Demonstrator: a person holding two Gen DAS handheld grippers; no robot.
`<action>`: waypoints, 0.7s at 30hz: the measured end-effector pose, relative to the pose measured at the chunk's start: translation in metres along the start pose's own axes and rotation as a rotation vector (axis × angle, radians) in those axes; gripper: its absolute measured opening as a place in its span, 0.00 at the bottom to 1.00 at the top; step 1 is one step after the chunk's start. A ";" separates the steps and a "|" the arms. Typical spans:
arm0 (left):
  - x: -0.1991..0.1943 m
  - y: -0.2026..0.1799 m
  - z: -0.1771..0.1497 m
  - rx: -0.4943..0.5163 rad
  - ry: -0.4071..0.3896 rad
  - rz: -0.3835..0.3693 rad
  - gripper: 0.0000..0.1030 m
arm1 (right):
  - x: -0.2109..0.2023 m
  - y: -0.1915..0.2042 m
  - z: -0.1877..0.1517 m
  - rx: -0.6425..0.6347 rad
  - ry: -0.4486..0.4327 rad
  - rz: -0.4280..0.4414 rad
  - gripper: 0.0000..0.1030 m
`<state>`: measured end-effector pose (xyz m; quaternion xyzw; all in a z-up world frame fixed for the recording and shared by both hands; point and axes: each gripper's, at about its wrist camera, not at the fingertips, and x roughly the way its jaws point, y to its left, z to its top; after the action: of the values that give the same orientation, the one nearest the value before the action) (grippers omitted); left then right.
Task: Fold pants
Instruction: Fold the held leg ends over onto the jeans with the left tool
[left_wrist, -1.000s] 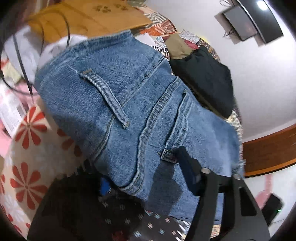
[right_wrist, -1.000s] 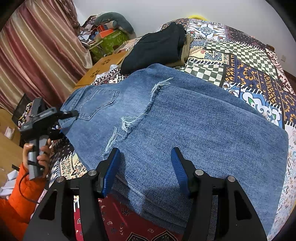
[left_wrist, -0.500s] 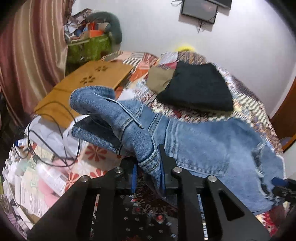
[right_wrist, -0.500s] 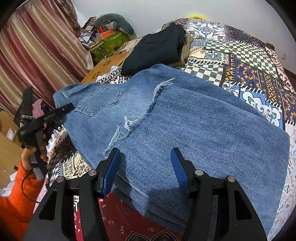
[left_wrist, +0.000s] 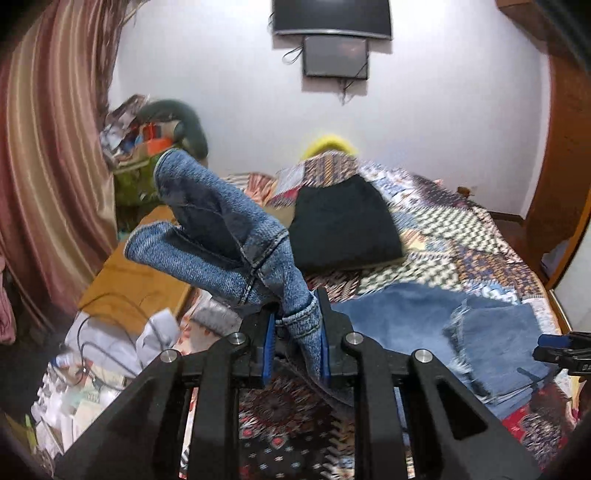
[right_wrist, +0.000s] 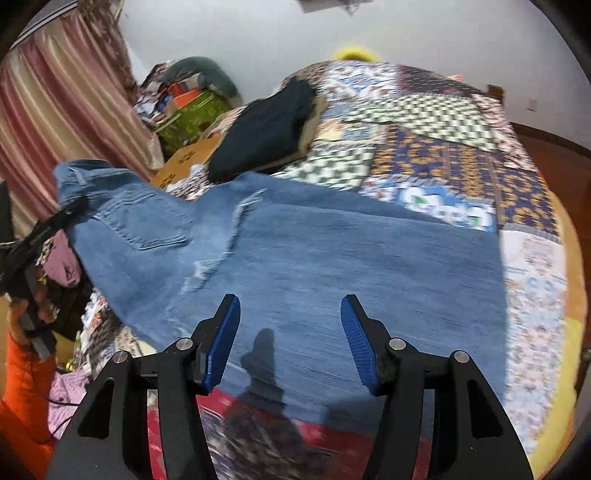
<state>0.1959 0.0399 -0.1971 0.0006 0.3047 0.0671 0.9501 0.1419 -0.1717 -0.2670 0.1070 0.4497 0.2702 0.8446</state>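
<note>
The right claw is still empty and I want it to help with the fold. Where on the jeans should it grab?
Probably the jeans' near folded edge, just beyond the open right claw, approached low from the bedside. That edge lies flat and stacked, while the left claw lifts the waistband.

Black angular hand-held gripper (right_wrist: 290, 341) frame, silver screws, ribbed blue pads (right_wrist: 223, 341); orange sleeve (right_wrist: 22, 391).
</note>
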 end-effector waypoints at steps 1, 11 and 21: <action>-0.002 -0.004 0.004 0.005 -0.007 -0.010 0.18 | -0.004 -0.007 -0.002 0.008 -0.004 -0.014 0.51; -0.016 -0.071 0.036 0.119 -0.074 -0.083 0.18 | 0.001 -0.063 -0.022 0.093 0.021 -0.094 0.52; -0.014 -0.141 0.054 0.216 -0.046 -0.242 0.18 | 0.005 -0.068 -0.025 0.075 0.003 -0.045 0.54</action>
<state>0.2340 -0.0992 -0.1507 0.0677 0.2861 -0.0812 0.9523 0.1482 -0.2269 -0.3142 0.1280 0.4632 0.2344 0.8451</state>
